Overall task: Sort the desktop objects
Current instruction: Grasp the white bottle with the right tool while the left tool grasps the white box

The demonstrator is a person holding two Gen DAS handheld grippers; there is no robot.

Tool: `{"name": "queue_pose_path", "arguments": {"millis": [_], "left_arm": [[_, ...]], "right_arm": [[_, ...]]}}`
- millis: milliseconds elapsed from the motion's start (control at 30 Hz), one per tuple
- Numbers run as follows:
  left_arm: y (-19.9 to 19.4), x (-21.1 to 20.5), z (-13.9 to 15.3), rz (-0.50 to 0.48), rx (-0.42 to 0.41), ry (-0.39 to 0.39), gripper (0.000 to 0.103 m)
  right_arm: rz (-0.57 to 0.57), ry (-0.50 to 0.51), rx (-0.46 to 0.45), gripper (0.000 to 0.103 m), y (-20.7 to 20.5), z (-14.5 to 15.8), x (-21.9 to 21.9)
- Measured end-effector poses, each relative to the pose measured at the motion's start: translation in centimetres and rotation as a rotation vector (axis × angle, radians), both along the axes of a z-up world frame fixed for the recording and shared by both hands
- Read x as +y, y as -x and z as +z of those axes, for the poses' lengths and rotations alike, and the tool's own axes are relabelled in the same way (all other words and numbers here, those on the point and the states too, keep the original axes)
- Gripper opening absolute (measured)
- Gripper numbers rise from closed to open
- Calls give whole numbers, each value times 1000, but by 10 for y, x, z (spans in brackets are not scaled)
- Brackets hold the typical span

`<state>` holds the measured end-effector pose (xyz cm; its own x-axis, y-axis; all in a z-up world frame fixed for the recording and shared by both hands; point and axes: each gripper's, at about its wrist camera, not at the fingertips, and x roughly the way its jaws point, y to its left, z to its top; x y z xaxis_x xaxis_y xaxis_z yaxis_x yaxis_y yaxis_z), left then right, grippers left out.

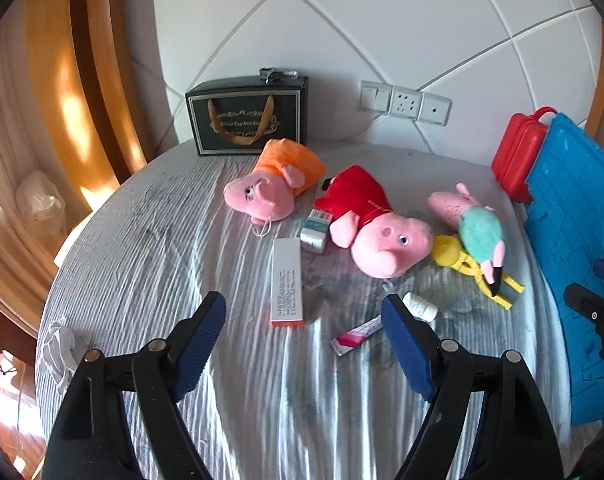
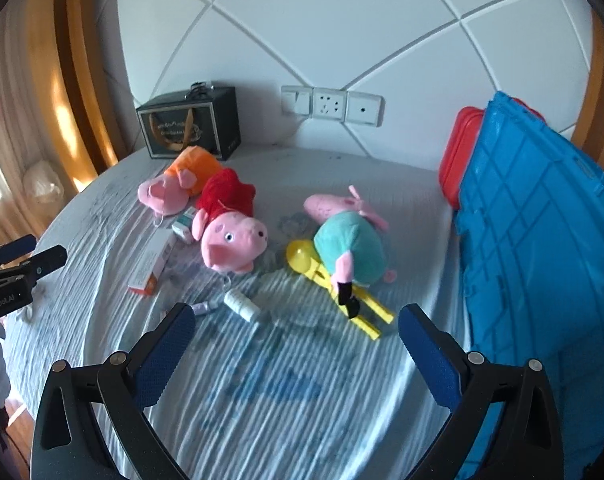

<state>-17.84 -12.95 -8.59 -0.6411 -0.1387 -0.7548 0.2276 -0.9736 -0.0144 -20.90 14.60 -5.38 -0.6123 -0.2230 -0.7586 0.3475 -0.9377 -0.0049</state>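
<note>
While sorting has not yet begun: every item lies loose on the surface [image 1: 150,248], a round top under a striped cloth.
Left tongs [image 1: 303,316]: apart and empty, hovering above the cloth just short of the long white box [image 1: 286,282].
Black gift box [image 1: 248,114]: upright against the wall at the far left, closed; contents hidden.
Orange-dressed pig plush [image 1: 272,184]: on its side near the gift box.
Small carton [image 1: 314,231]: wedged between the two nearer plushes.
Red-dressed pig plush [image 1: 371,224]: face up at the middle.
Pink tube [image 1: 355,337] and white bottle [image 1: 419,306]: just beside the left tongs' right finger.
Teal-dressed pig plush [image 2: 347,242]: lying across a yellow scoop toy [image 2: 333,284].
Right tongs [image 2: 298,330]: apart, holding nothing, aimed at the scoop and plush.
Red case [image 2: 459,156]: shut, standing on edge behind the bin.
Blue bin [image 2: 541,248]: at the right edge, probably the sorting target; its inside is not visible.
</note>
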Motion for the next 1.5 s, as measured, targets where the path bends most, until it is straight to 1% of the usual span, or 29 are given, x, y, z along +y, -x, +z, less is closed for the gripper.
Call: {"name": "queue_pose_path", "arguments": {"millis": [67, 300, 467, 600, 767, 933, 1100, 1133, 1167, 1233, 1300, 1333, 1367, 1433, 1467, 1500], "left_arm": [[14, -10, -20, 15, -48, -7, 80], [62, -31, -84, 26, -195, -38, 80], [92, -42, -121, 28, -268, -45, 80], [116, -49, -140, 23, -297, -51, 80], [143, -56, -160, 15, -320, -54, 80], [162, -57, -179, 8, -355, -64, 80], [165, -55, -182, -2, -334, -74, 81], [164, -55, -181, -1, -328, -73, 81], [162, -54, -181, -1, -319, -72, 79], [158, -51, -179, -15, -301, -67, 71], [154, -45, -176, -29, -292, -65, 53], [153, -43, -174, -35, -290, -65, 49], [151, -42, -174, -37, -289, -66, 43], [147, -40, -173, -37, -290, -71, 41], [145, -40, -174, -35, -291, -75, 41], [143, -39, -174, -36, -292, -77, 41]], "right_arm": [[15, -11, -39, 103, 14, -15, -9], [60, -68, -210, 103, 61, -85, -39], [69, -100, -303, 103, 83, -126, -53], [76, -116, -346, 103, 96, -147, -64], [89, -122, -377, 103, 108, -166, -74], [106, -112, -415, 103, 116, -183, -81], [97, -92, -453, 103, 120, -200, -81], [96, -96, -444, 103, 119, -201, -82], [100, -96, -436, 103, 119, -200, -82], [107, -73, -432, 103, 119, -198, -83], [108, -70, -428, 103, 118, -196, -83], [108, -77, -420, 103, 118, -194, -84], [113, -85, -407, 102, 116, -193, -85], [125, -108, -393, 91, 114, -191, -87], [133, -128, -385, 81, 112, -191, -89], [140, -141, -382, 75, 111, -191, -90]]}}
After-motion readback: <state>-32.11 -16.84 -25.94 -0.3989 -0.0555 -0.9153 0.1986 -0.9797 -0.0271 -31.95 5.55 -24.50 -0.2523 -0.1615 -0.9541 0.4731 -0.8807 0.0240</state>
